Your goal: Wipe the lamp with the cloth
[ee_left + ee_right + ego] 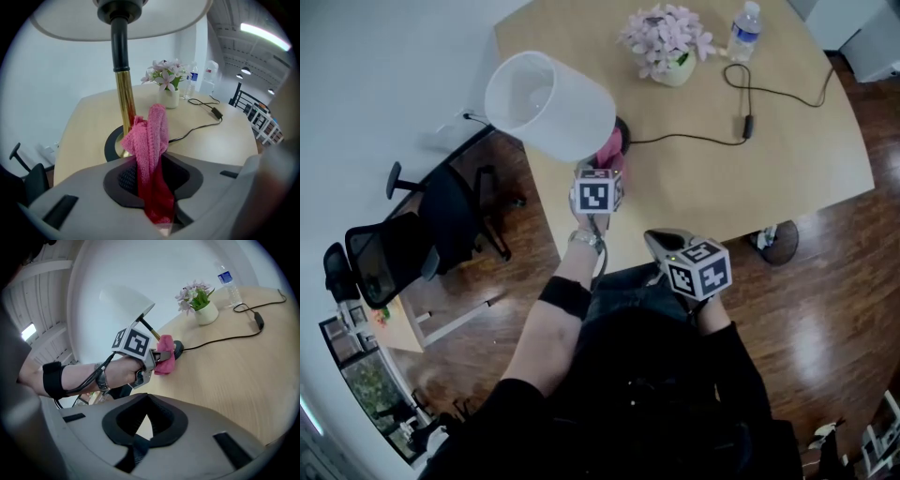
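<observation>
The lamp has a white shade [548,103], a brass pole [124,108] and a round black base [112,143] on the pale wooden table [769,159]. My left gripper [605,167] is shut on a pink cloth [151,136], which sticks up out of the jaws right beside the pole, just above the base. The right gripper view shows the same cloth [165,357] pressed near the base. My right gripper [140,427] hangs back at the table's near edge; its jaws are shut with nothing in them.
A vase of pink flowers [667,42] and a water bottle [744,30] stand at the far side. A black cable with an inline switch [748,125] runs from the lamp's base across the table. A black office chair [403,244] stands on the floor at the left.
</observation>
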Available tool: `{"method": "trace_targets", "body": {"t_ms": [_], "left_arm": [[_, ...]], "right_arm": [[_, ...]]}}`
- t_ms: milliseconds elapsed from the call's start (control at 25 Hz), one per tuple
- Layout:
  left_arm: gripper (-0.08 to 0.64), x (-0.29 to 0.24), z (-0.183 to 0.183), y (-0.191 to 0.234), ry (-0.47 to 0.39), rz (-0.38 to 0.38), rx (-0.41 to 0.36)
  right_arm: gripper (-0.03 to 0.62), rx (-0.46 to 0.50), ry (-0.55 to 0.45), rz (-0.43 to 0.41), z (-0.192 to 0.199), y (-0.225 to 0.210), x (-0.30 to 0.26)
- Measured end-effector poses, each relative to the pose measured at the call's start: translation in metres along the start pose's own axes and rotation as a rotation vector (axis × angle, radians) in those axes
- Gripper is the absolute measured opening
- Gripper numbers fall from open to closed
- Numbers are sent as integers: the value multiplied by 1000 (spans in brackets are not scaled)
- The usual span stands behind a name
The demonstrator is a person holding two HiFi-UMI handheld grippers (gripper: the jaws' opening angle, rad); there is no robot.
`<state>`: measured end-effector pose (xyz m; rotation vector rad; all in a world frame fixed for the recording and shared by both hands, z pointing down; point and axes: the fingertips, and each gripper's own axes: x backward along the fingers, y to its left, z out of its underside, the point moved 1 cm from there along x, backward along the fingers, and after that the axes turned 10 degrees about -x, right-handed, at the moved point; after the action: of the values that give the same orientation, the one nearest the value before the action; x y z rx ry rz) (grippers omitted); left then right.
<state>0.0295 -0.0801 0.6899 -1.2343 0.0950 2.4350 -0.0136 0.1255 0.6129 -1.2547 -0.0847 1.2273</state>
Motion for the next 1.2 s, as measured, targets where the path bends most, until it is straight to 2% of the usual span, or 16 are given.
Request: {"method": "trace_targets", "body": {"t_ms": [200,360,480,600,760,840,920,1040,1200], "left_arm": [[110,5,17,20,16,27,-84],[110,4,10,42,-56,50,-175],[110,-1,9,65,-98,112,-223],[110,-5,4,93,-115,185,-257],[110,-14,-11,101,-162,300,-416],[110,-21,-17,102,-178,335,-496],[110,-30,-26,103,-185,348,-540],[110,-35,-31,109,-160,346,-519],[110,-3,-12,92,-185,451,-495]], "right_arm": [[3,-21,-70,31,-19,6,-1],[3,-52,-101,104,-25,4,-14],[3,-90,-130,178,-21,11,-36],[3,-149,-182,237,-17,37,-64],[3,-214,-245,309,-5,77,-106],[3,-234,-256,331,6,96,-121],[3,-243,-262,348,17,108,-129],[3,-243,-301,367,19,118,-125],[3,-212,-414,360,2,127,-107]]}}
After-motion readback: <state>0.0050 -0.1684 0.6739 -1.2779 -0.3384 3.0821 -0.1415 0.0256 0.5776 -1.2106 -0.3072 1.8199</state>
